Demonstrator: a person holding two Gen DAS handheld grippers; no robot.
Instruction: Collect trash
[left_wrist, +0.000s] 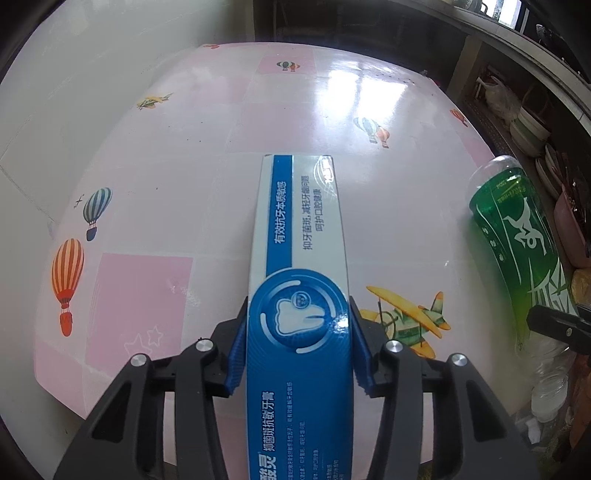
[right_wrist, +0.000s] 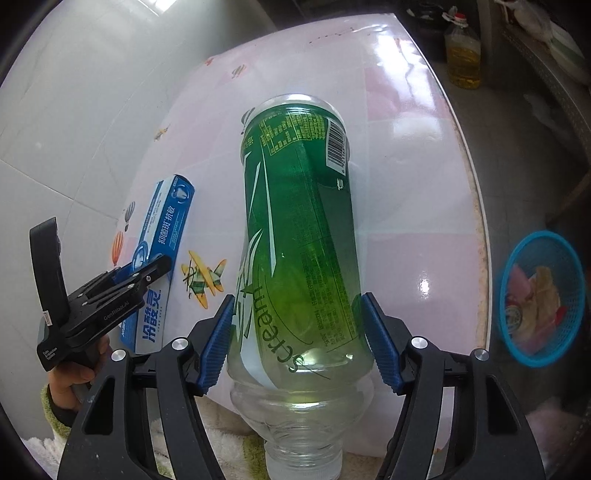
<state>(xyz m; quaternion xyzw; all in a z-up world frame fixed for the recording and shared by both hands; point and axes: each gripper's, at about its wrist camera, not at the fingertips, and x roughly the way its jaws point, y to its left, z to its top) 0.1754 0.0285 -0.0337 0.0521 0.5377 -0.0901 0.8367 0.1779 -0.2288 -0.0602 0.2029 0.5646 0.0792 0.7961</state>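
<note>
1. Now, the table (left_wrist: 207, 177), glossy pink with balloon and plane prints, fills the centre of both views.
2. The green bottle (right_wrist: 299, 229) sits mid-frame in the right wrist view, right gripper (right_wrist: 299, 343) clamped on its lower body, cap toward the camera.
3. The toothpaste box (left_wrist: 299, 258) runs up the centre of the left view, left gripper (left_wrist: 297, 354) squeezing it.
4. A blue basket (right_wrist: 543, 299) with scraps sits at right edge, off the table.
</note>
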